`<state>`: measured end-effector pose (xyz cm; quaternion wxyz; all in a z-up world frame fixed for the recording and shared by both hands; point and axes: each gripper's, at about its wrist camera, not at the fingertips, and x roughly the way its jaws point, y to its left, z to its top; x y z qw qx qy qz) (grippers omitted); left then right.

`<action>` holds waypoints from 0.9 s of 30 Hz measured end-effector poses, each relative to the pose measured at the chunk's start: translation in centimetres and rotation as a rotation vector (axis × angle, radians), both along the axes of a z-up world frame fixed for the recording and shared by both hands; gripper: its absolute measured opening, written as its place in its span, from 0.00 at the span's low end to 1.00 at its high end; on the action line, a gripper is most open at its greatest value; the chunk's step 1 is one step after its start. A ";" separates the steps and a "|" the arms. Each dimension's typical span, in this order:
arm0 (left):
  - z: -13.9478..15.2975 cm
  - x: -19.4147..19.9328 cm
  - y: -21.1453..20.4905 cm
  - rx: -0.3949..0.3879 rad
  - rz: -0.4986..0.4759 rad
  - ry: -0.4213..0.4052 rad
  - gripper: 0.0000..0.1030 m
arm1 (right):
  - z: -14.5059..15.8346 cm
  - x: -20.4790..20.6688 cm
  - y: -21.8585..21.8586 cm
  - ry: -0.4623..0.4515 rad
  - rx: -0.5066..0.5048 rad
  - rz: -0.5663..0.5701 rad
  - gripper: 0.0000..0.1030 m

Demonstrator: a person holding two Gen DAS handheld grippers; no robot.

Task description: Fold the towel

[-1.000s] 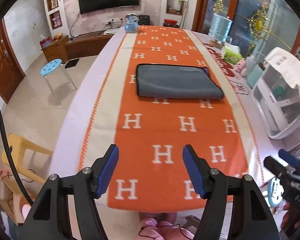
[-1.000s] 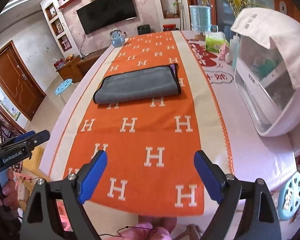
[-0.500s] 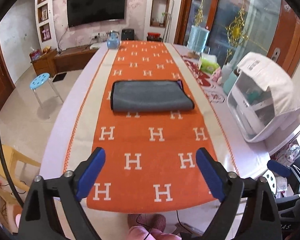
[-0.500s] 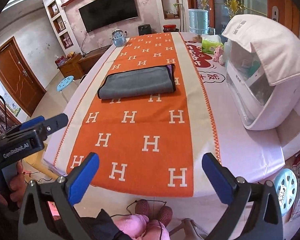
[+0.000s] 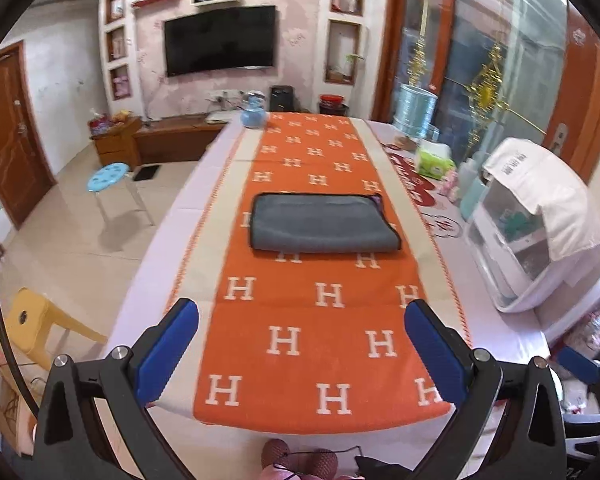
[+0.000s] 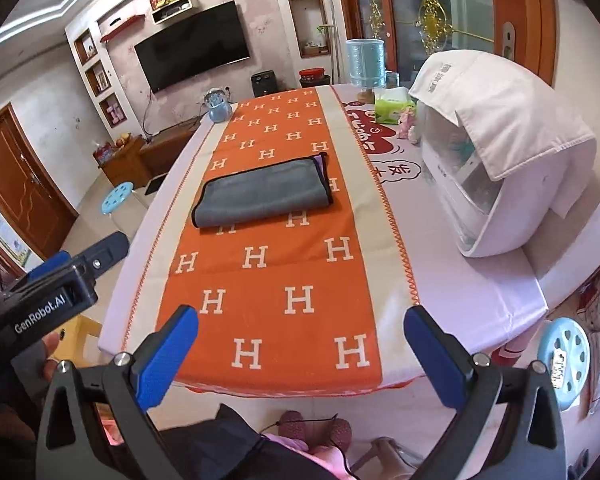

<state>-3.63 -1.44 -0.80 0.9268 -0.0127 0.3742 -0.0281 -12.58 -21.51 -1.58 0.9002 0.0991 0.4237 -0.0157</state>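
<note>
The soft grey folded towel (image 5: 324, 222) lies flat on the long orange table runner with white H letters (image 5: 324, 320), in the middle of the table (image 5: 156, 280) and well away from both tools. A thin black edge runs round it, and a bit of purple peeks out at its right end. A second ago both views sat lower and closer over the runner – now they are higher and further back, so the whole near edge of the table shows. The left gripper (image 5: 302, 344) had its blue pads closer together then; now they stand wide apart with nothing between them. The right gripper (image 6: 302, 346) is spread wide too, and it holds nothing. In the right view the left tool shows as a black block at the side. The towel has not moved or changed shape. It looks like the folding is done – the person seems to be stepping back.
</note>
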 end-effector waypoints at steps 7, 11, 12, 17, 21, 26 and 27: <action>0.0 -1.2 -0.2 0.040 0.027 -0.048 0.99 | 1.0 -0.5 1.3 -0.071 -0.063 0.052 1.00; 0.3 -1.6 -0.1 0.048 0.043 -0.065 0.99 | 1.1 -0.7 1.1 -0.078 -0.064 0.046 1.00; 0.3 -1.6 -0.2 0.053 0.044 -0.067 0.99 | 1.0 -0.7 1.1 -0.078 -0.062 0.045 1.00; 0.5 -2.2 -0.7 0.068 0.033 -0.083 0.99 | 0.9 -0.9 1.1 -0.083 -0.055 0.044 1.00; 0.5 -2.4 -0.9 0.075 0.031 -0.089 0.99 | 0.9 -0.9 1.1 -0.080 -0.054 0.047 1.00; 0.5 -2.4 -1.1 0.076 0.031 -0.091 0.99 | 0.8 -1.0 1.4 -0.075 -0.050 0.059 1.00; 0.5 -2.4 -1.1 0.077 0.031 -0.091 0.99 | 0.8 -1.0 1.5 -0.073 -0.049 0.062 1.00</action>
